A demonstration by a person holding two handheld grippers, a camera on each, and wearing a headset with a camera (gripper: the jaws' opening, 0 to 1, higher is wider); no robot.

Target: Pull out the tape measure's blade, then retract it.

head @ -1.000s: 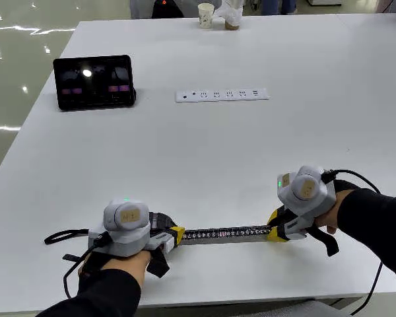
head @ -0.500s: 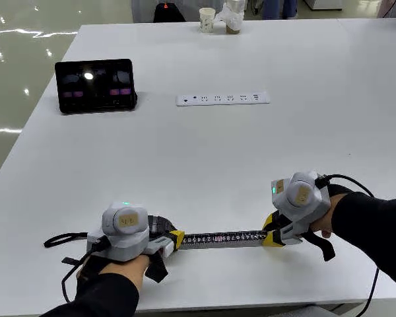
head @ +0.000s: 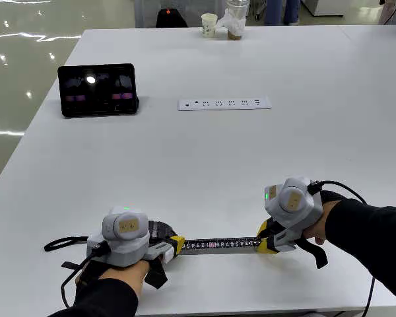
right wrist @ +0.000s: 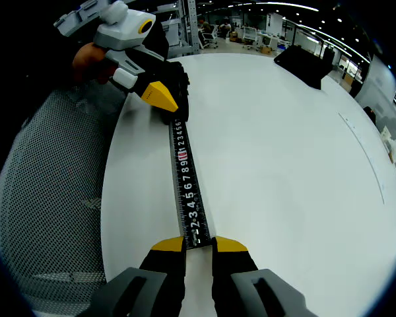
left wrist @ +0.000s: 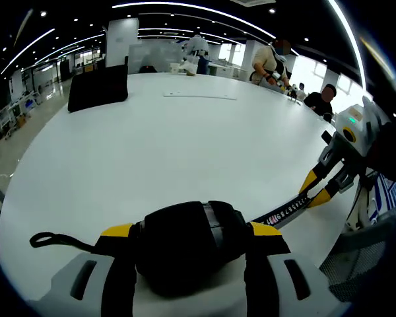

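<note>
Left tool (left wrist: pixel 191 231) clamped on the black tape measure case (left wrist: pixel 185 254), which sits between its jaws, resting on the white desk (head: pixel 251 158). Right tool (right wrist: pixel 198 246) pinches the blade's free end, jaws nearly together on the tip. Blade (right wrist: pixel 187 178) lies flat, numbers up, running straight from the case to the right tool, which is well apart from the case, to its right in the head view. A black strap (left wrist: pixel 53 239) lies on the side of the case away from the blade. Blade is part out; can't tell from this whether it's going out or back in. Either way, my call: keep the case pinned, move the right tool straight along the blade's line and low to the desk so the blade doesn't kink or twist, and hold the pinch until the tip is back at the case so it doesn't snap in
</note>
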